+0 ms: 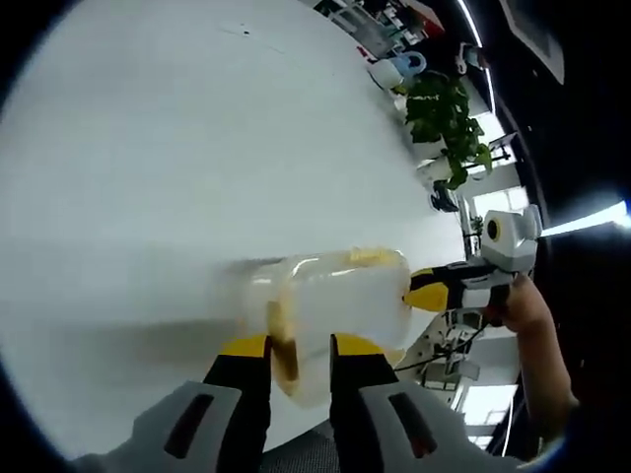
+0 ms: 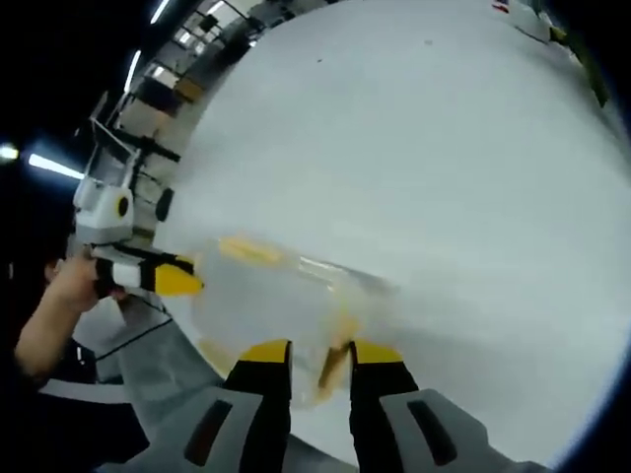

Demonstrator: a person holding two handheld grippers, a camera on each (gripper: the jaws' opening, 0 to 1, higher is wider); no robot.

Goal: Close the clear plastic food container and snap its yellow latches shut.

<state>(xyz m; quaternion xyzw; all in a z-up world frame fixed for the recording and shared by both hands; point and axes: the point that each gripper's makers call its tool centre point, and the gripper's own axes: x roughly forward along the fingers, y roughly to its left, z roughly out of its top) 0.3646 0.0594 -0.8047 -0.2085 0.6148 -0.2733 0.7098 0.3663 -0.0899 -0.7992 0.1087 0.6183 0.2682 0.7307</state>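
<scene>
Both hand-held grippers, left (image 1: 299,347) and right (image 2: 320,353), clamp the clear container's (image 1: 340,305) yellow latches.

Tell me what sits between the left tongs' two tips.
In the left gripper view, the near end of the clear container with one yellow latch sits between the left tongs. The right tongs reach its far end.
</scene>
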